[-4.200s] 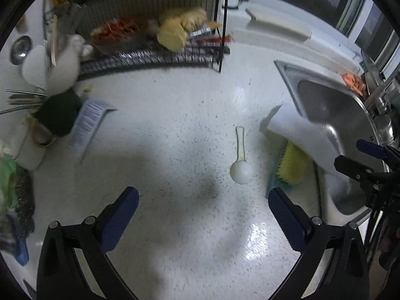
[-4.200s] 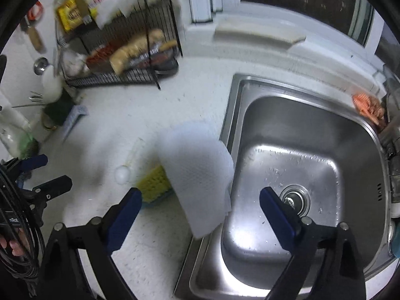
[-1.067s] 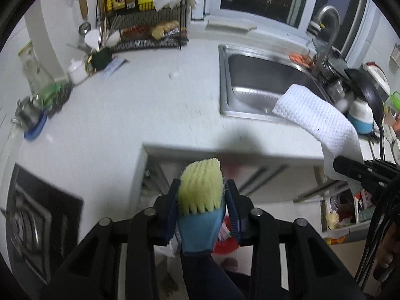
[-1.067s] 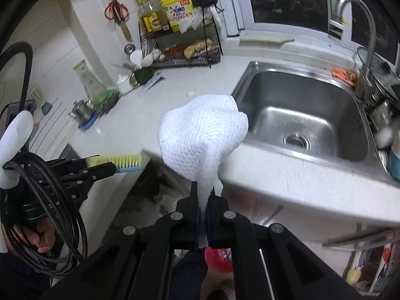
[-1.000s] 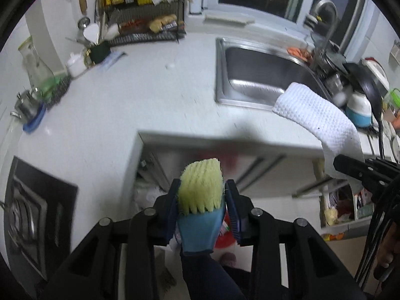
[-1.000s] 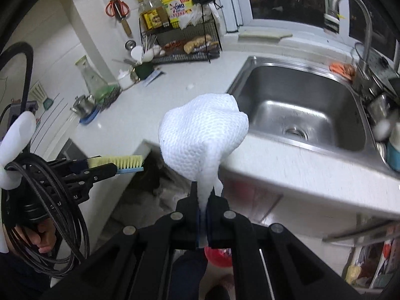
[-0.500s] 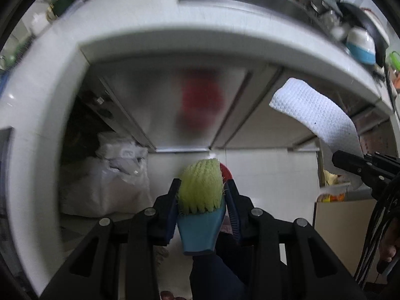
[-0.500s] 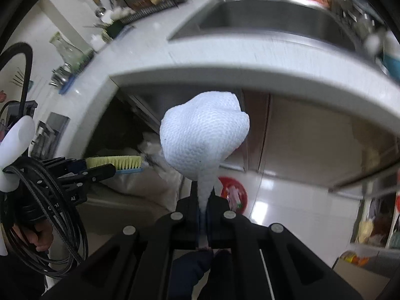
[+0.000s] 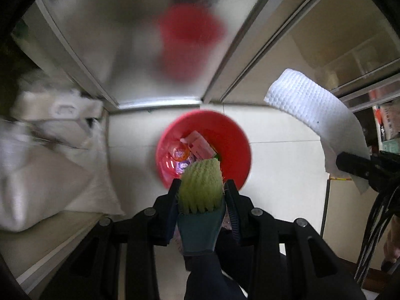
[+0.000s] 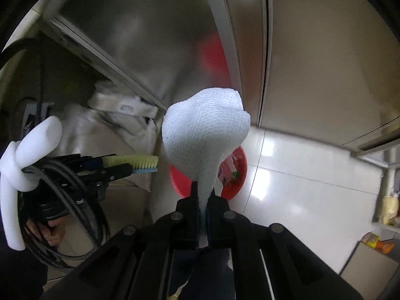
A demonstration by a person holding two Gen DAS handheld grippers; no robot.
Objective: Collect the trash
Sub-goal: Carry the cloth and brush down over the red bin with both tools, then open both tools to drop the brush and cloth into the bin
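My left gripper (image 9: 202,187) is shut on a scrub brush (image 9: 201,190) with yellow-green bristles and a blue handle, held over the near rim of a red trash bin (image 9: 230,135) on the floor. The bin holds pink packaging and other trash. My right gripper (image 10: 205,195) is shut on a white textured cloth (image 10: 205,130) that stands up in front of the camera and hides most of the red bin (image 10: 241,167) behind it. The cloth also shows in the left wrist view (image 9: 315,110), and the brush in the right wrist view (image 10: 132,161).
Stainless cabinet doors (image 9: 112,37) rise behind the bin and reflect it. White sacks (image 9: 50,150) lie to the left in an open cabinet. The floor (image 9: 282,150) is white tile. Shelving with packets (image 10: 385,215) stands at the far right.
Both grippers have dropped from counter height toward the floor. The red bin is now close under the brush. Both grips are unchanged.
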